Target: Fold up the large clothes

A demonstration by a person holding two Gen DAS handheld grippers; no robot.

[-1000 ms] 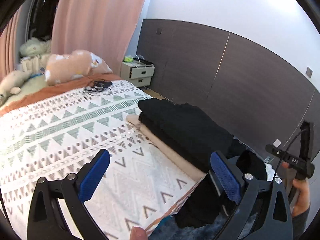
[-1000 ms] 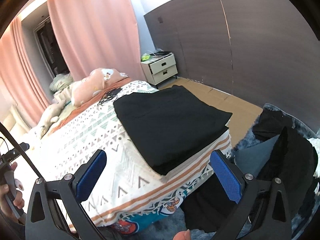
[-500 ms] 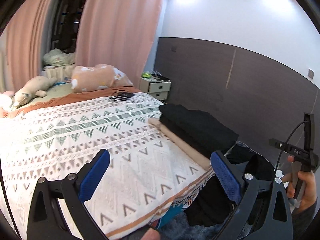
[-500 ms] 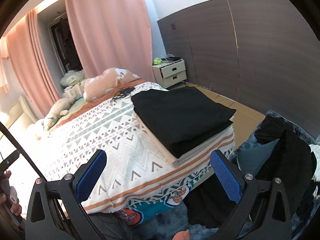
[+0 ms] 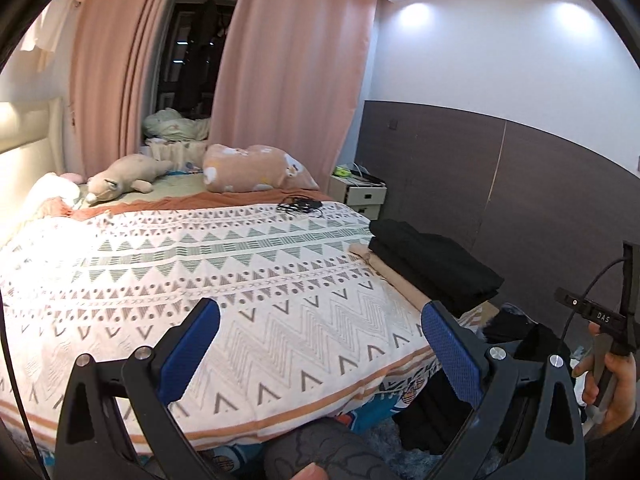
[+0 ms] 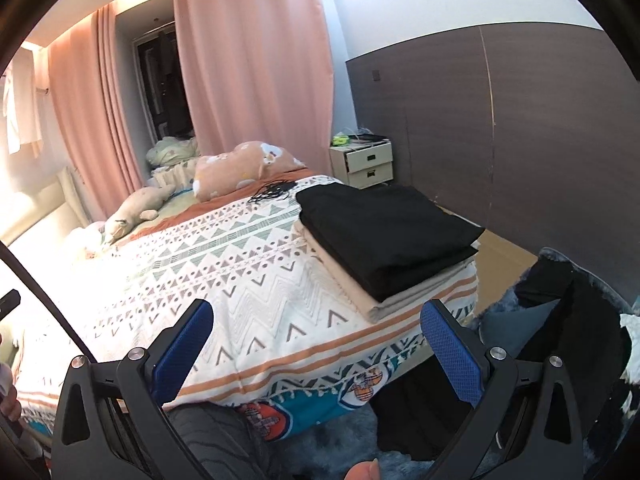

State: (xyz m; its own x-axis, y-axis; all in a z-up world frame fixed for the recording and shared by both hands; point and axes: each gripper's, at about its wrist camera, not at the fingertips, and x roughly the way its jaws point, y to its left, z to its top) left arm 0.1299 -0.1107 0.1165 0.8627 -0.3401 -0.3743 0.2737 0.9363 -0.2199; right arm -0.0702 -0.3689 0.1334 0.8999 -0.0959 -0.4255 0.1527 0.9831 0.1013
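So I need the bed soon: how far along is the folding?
Done: a black garment lies folded on a beige one at the bed corner. In hand: nothing; the left tool and right tool are open and empty. Left: dark clothes heaped on the floor.

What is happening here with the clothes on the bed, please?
A person holds a gripper in each hand; the left gripper and right gripper are both open and empty, above the near edge of the bed. Folded black clothes lie stacked on a folded beige piece at the bed's corner. More dark clothes wait on the floor.
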